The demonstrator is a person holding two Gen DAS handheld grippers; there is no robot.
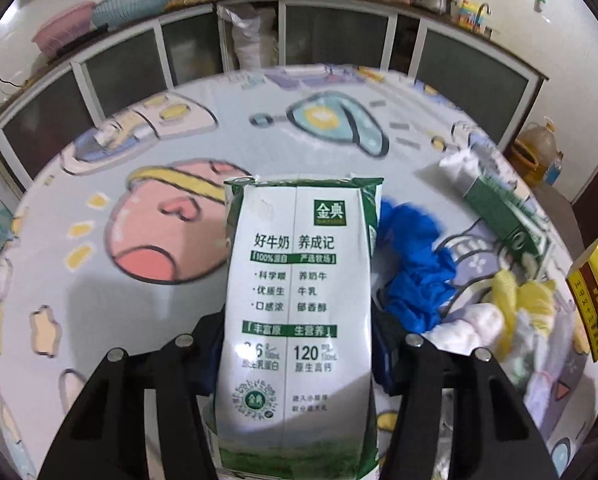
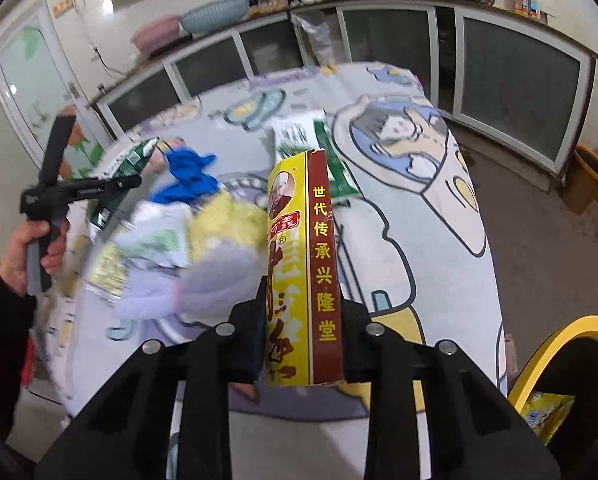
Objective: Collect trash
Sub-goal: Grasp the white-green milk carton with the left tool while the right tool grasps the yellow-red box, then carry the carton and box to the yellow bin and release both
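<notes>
Milk carton reads 金典, 好牛奶 养成记, 120; yellow box reads 世代传承兴隆堂

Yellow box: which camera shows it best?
Right wrist: the yellow box fills the centre between the right gripper's pads, two faces readable. Left wrist catches only part of it at the right edge.

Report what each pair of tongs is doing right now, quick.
Left tongs: closed on the white-and-green milk carton.
Right tongs: closed on the yellow-and-red box.
</notes>
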